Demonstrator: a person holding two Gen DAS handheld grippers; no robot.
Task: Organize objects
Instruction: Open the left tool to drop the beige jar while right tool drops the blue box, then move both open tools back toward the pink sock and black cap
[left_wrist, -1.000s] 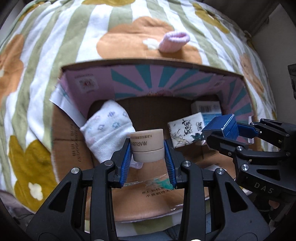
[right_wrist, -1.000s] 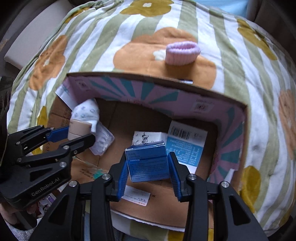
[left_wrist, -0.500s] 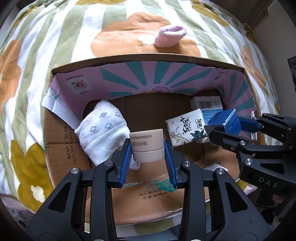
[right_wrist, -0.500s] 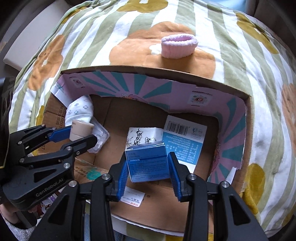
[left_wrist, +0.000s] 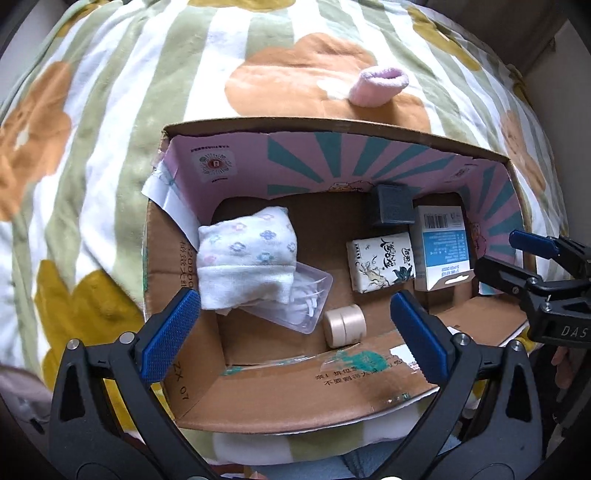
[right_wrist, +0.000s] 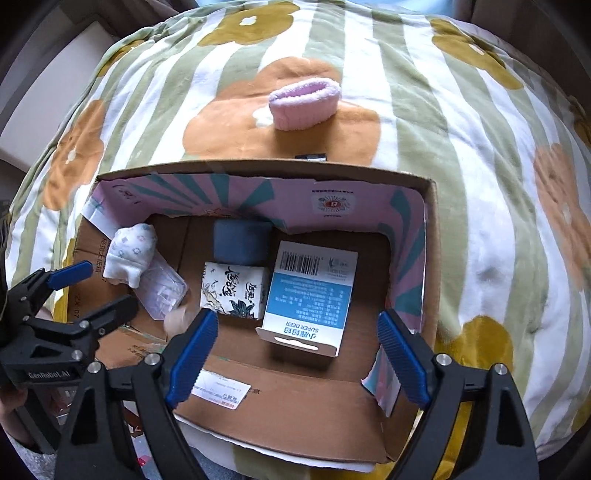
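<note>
Two grippers, both with jaws spread and empty, hover over the cardboard box (left_wrist: 280, 384) on a flower-striped blanket (left_wrist: 110, 110). "SUPER DEER" reads on the white-blue carton (right_wrist: 310, 291); "GenRobot.AI" on the left gripper (left_wrist: 295, 332) body is legible only in the right wrist view, "DAS" on the right gripper (right_wrist: 299, 354) only in the left. The beige jar (left_wrist: 345, 325) lies on its side on the box floor beside a clear plastic case (left_wrist: 303, 299); it is sharp in the left view, blurred in the right. The dark blue box (right_wrist: 240, 242) sits by the back wall, behind the ink-drawing tissue pack (right_wrist: 234, 291). A floral sock (left_wrist: 247, 258) rests on the case. A pink sock (right_wrist: 304, 103) lies on the blanket outside.
</note>
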